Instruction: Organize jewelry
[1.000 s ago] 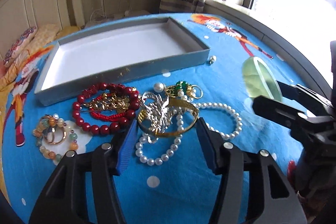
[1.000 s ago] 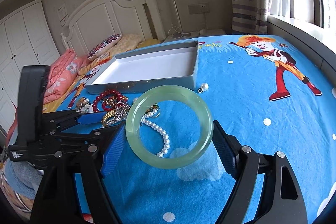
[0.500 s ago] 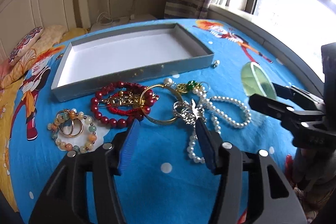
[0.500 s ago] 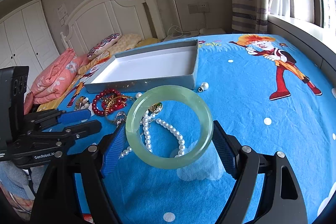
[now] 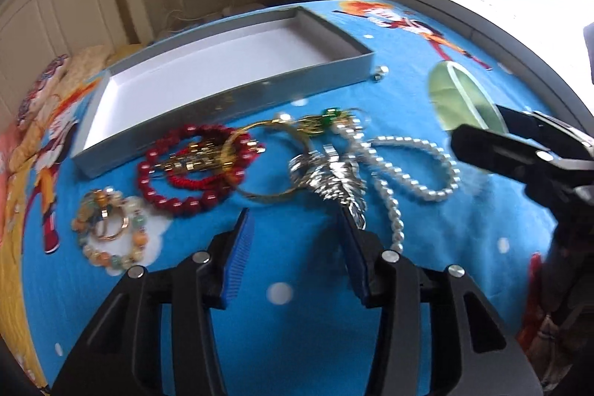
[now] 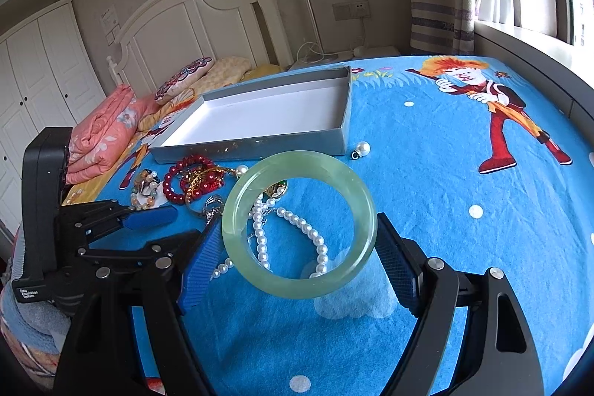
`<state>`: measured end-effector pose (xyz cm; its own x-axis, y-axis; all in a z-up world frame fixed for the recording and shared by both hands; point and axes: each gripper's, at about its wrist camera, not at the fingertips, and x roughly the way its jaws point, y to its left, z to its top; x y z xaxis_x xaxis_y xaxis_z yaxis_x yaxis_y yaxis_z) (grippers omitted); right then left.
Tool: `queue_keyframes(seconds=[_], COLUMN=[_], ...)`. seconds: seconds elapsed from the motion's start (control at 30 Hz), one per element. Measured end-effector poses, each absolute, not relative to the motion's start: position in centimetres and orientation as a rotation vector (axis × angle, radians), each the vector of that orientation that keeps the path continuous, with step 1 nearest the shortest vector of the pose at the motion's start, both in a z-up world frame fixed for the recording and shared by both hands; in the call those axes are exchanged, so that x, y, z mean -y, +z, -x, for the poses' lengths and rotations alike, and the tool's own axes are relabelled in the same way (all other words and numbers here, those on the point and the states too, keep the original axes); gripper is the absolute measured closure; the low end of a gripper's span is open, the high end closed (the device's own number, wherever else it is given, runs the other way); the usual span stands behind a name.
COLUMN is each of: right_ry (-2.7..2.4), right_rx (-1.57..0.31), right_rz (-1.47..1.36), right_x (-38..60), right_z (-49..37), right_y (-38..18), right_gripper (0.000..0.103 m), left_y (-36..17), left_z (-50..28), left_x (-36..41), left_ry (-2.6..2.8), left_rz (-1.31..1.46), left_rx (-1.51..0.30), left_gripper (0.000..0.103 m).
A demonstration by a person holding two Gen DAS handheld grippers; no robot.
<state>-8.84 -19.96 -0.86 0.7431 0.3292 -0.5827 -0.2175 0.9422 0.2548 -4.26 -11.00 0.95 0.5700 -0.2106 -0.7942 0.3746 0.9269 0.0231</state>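
My right gripper is shut on a pale green jade bangle and holds it above the blue bedspread; the bangle also shows in the left wrist view. My left gripper is open and empty, just short of the jewelry pile. The pile holds a red bead bracelet, a gold bangle, a silver piece, a pearl necklace and a multicolour bead bracelet. The empty grey tray lies beyond the pile.
A loose pearl pendant lies by the tray's near right corner. Folded pink bedding and pillows sit by the white headboard. A window sill runs along the right.
My left gripper pulled back from the pile and let go of the gold bangle and silver piece, which now lie spread on the bedspread. My right gripper keeps the jade bangle still.
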Motion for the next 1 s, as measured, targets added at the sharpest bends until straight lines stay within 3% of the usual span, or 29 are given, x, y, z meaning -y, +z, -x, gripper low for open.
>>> queue_keyframes(seconds=[0.37, 0.57, 0.63, 0.67, 0.73, 0.77, 1.0], right_ry=[0.308, 0.309, 0.31, 0.312, 0.312, 0.313, 0.325], right_rx=[-0.653, -0.652, -0.651, -0.65, -0.646, -0.645, -0.637], right_rz=[-0.209, -0.211, -0.213, -0.215, -0.217, -0.218, -0.185], right_x=[20.6, 20.7, 20.7, 20.7, 20.7, 20.7, 20.0], right_z=[9.0, 9.0, 9.0, 9.1, 9.1, 9.1, 9.5], right_y=[-0.8, -0.8, -0.8, -0.8, -0.7, -0.7, -0.6], right_gripper=[0.025, 0.025, 0.025, 0.025, 0.025, 0.025, 0.025], left_y=[1.7, 1.5, 1.3, 1.2, 1.6, 1.9, 3.5], left_z=[4.4, 3.5, 3.9, 4.2, 4.7, 4.8, 6.2], left_x=[11.6, 12.7, 13.4, 13.5, 12.8, 12.2, 9.1], left_ry=[-0.441, -0.356, -0.312, -0.298, -0.337, -0.356, -0.352], left_rz=[0.045, -0.026, -0.1, -0.125, -0.078, -0.046, 0.018], left_rx=[-0.936, -0.927, -0.911, -0.897, -0.88, -0.871, -0.821], left_gripper=[0.057, 0.051, 0.056, 0.066, 0.077, 0.093, 0.096])
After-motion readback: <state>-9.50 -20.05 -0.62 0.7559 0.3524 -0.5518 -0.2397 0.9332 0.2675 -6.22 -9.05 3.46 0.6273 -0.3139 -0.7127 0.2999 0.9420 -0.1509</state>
